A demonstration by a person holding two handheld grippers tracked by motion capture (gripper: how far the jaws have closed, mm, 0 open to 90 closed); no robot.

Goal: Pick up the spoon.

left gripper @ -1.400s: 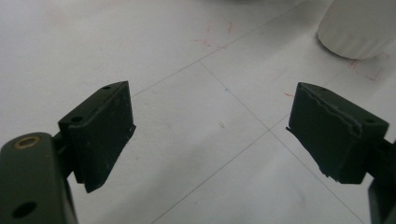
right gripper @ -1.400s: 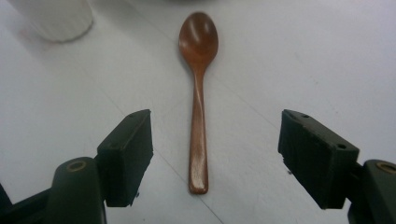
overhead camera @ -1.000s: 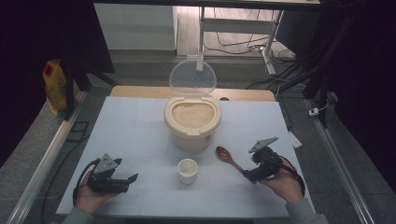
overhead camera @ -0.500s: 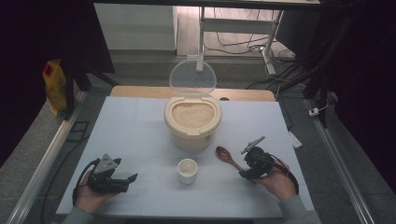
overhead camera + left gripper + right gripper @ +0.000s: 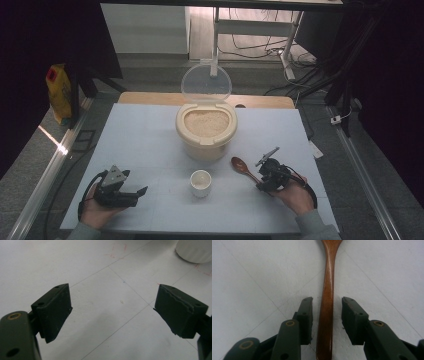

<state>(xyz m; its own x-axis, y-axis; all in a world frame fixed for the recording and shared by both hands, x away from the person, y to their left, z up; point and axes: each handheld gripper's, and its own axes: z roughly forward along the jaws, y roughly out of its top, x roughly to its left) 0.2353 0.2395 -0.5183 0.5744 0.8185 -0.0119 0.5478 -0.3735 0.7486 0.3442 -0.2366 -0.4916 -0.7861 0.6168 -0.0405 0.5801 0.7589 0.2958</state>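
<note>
1. Wooden spoon lies flat on the pale table top, at the near right, its bowl pointing far-left toward the rice container.
2. Right gripper straddles the spoon handle. Its jaws have just been closing; a narrow gap remains on each side of the handle, so the pads do not yet press on it.
3. Left gripper rests at the near left in the person's left hand, jaws set wide apart with nothing between them.
4. Table surface: white sheet marked with thin grid lines. A small white cup stands near centre, just in front of the rice container, whose clear lid stands upright behind it.
5. Room: dark surroundings, grey floor, cables at the far right, a yellow package at the far left beside the table.
6. View differences: the right gripper view resolves the gaps beside the handle, which the high view cannot. The left gripper view shows faint red marks on the sheet and the base of the cup at its upper right corner. The high view shows the rice.
</note>
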